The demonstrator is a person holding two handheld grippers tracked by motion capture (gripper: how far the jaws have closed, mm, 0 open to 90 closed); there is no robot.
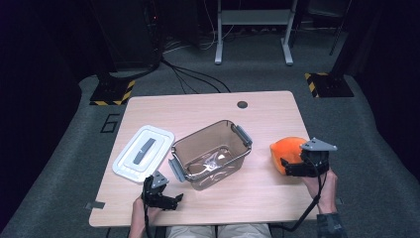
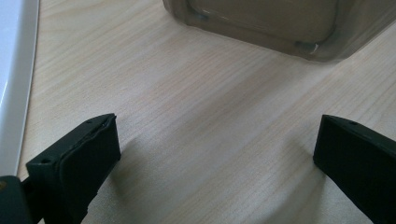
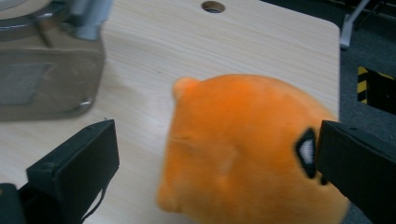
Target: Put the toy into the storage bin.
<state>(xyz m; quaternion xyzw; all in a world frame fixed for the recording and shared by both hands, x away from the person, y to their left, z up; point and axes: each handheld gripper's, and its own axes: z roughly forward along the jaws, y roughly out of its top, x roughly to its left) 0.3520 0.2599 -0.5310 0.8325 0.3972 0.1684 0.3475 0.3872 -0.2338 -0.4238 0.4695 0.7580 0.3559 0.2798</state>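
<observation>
An orange plush toy (image 1: 287, 148) lies on the wooden table (image 1: 247, 198) at the right. My right gripper (image 1: 293, 167) is open around the toy's near side. In the right gripper view the toy (image 3: 243, 149) sits between the jaws of the right gripper (image 3: 217, 154), against the right jaw and clear of the left one. A clear brown-tinted container (image 1: 238, 148) stands open mid-table with a crumpled clear wrapper (image 1: 213, 162) inside. My left gripper (image 1: 168, 194) is open and low over bare wood near the container's front corner (image 2: 280, 28), with nothing between the jaws of the left gripper (image 2: 217, 149).
A white lid (image 1: 143, 152) lies flat to the left of the container, and its edge (image 2: 11, 70) shows beside my left jaw. A cable hole (image 1: 242, 104) sits near the table's far edge. Dark floor, cables and a stand frame surround the table.
</observation>
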